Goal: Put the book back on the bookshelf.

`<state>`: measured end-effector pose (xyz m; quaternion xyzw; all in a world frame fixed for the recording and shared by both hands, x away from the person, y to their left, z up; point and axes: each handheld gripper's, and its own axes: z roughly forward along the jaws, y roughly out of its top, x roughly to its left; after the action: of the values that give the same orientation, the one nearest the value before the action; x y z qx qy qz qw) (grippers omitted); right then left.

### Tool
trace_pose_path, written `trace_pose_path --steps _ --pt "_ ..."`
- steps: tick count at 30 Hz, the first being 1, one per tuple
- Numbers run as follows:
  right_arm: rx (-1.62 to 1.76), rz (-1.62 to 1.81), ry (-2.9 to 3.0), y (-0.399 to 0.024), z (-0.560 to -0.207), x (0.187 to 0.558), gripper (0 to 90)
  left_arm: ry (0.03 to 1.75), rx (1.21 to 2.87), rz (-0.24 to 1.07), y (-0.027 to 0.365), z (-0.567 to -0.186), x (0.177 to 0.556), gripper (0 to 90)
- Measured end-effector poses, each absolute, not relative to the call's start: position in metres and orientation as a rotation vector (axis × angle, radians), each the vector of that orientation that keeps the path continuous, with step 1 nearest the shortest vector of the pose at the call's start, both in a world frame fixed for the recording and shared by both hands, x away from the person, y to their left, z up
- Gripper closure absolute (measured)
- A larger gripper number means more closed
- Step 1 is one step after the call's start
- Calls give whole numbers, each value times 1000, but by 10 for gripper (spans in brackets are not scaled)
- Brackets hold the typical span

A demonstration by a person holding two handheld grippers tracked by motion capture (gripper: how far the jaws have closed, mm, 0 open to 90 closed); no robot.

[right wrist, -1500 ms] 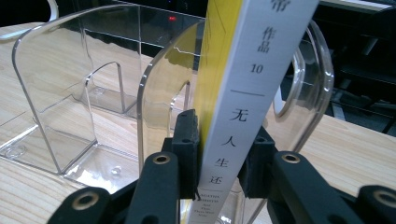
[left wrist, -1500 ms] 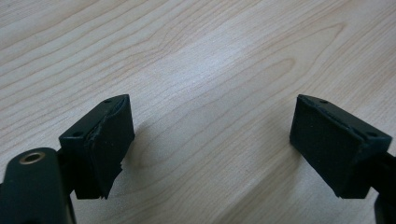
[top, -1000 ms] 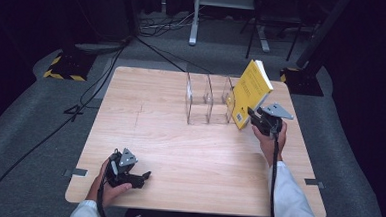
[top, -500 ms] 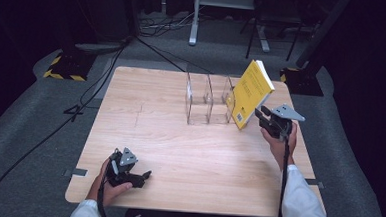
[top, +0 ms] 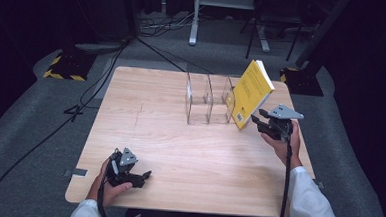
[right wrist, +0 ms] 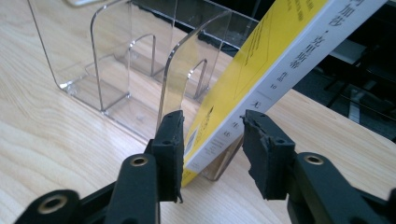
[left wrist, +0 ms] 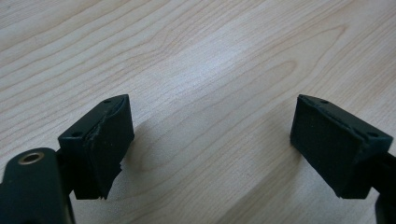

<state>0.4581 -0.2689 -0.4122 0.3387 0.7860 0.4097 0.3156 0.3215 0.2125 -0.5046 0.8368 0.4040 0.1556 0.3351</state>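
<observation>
Leaning book: seen from the high view, a yellow book (top: pixel 250 93) tilts against the right end of the clear acrylic rack (top: pixel 207 100), its lower corner on the wooden table (top: pixel 145 116), likely staged for sliding into a slot.
Right gripper (top: pixel 260 123): just right of the rack, at the book's lower edge, jaws having just been opening.
Left gripper (top: pixel 141 176): well away from the rack, near the table's front edge, resting idle.
Left gripper view: jaws spread wide over bare wood, nothing between them.
Right gripper view: the book's white spine (right wrist: pixel 261 93) stands between the parted pads (right wrist: pixel 170 140), which no longer press it; the rack's end wall (right wrist: pixel 196 70) props it.
Room: open tabletop in front of the rack; the table's right edge lies near the rack.
</observation>
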Motion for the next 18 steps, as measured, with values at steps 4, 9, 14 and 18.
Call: trace_pose_path --steps 4,9,14,18 --pt "890 1069 2129 -269 -411 455 523 1055 2183 405 212 -505 321 140" --pt "884 1053 2195 -268 -411 452 480 1055 2183 405 212 -505 321 140" --pt "880 1071 2226 -271 -410 448 424 1055 2183 406 212 -505 321 140" --pt "874 1052 2248 -273 -411 443 389 1055 2183 405 212 -505 321 140"
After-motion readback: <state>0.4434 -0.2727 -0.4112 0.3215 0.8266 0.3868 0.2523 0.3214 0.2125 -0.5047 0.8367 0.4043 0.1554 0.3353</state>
